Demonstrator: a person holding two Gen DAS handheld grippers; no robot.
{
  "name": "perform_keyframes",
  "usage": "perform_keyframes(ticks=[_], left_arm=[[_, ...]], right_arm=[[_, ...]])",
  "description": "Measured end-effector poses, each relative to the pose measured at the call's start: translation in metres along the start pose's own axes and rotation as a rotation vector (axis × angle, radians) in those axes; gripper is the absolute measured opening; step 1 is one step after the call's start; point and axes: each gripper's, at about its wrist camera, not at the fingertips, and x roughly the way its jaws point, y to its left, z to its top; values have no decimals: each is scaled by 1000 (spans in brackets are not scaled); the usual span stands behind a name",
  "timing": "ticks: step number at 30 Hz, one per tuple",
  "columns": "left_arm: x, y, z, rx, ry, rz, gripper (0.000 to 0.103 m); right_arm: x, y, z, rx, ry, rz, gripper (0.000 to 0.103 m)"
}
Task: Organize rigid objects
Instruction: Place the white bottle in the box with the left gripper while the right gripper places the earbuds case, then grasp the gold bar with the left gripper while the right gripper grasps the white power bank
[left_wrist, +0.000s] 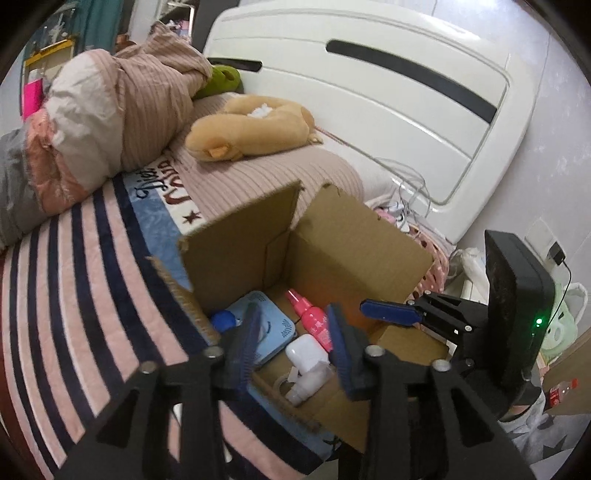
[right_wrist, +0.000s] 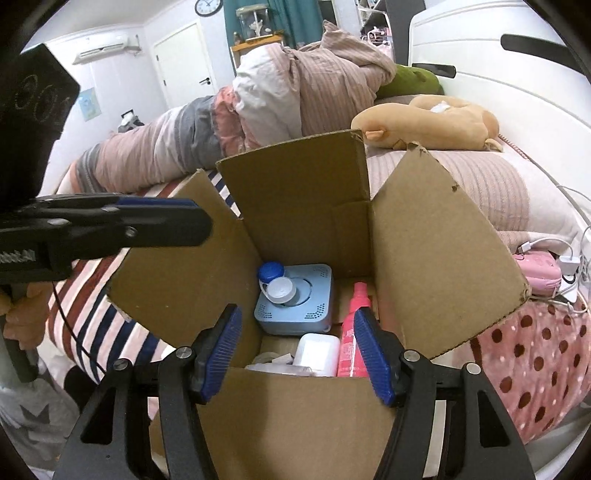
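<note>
Right wrist view: right gripper (right_wrist: 297, 350) spread wide, empty, over cardboard box (right_wrist: 436, 251). Near flap hides part of white case (right_wrist: 317, 352) and pink bottle (right_wrist: 352, 332); blue device (right_wrist: 295, 306) behind. Left gripper (left_wrist: 293, 345) also parted, empty, above box. Plush toy (right_wrist: 424, 125) beyond, on bed.

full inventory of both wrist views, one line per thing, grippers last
cardboard box: 1, brown, on the bed, flaps open
blue device: 1, pale blue, inside the box
lens case: 1, blue and white, on the device
pink bottle: 1, inside the box
white case: 1, inside the box
plush toy: 1, tan, on the bed
bedding pile: 1, pink-striped
left gripper: open, above the box
right gripper: open, above the box
</note>
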Motion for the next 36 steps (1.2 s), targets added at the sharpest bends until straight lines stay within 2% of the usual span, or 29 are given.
perform_keyframes(ticks=[4,6,10,13,16,18,21,24,26,30,33,36], left_arm=[[-33,17,-6,-15,-53,25,48],[-56,33,-13,-33,-91,66,54],[-89,71,-33,-87,-130,162,55],[-104,99,-56,-118,-142,213,55],[-109,122,-81,-143,-144,256,56],[-104,137,-102,-148,-131,276,60],[-82,160,-138,-184,-84,230,64],[-60,174,-163,-212,-47,197,69],[-41,178,-175,-219,-22,147,70],[-9,178,-184,-197,15,75,71],[12,179,-182,-180,39,91,77],[20,178,-178,-159,31,89,83]], right_arm=[[-8,13,8,-20,-18,-8,60],[-15,24,14,-30,-54,-10,60],[-34,63,27,-68,-159,77,59],[-38,100,32,-111,-194,124,59],[-25,138,31,-167,-156,165,59],[-8,159,25,-188,-103,179,59],[19,178,8,-206,-38,155,59],[49,181,-11,-171,47,123,59],[71,181,-24,-148,106,71,59],[109,170,-49,-101,183,-46,59],[129,159,-60,-69,229,-59,59],[137,152,-60,-54,231,-60,59]])
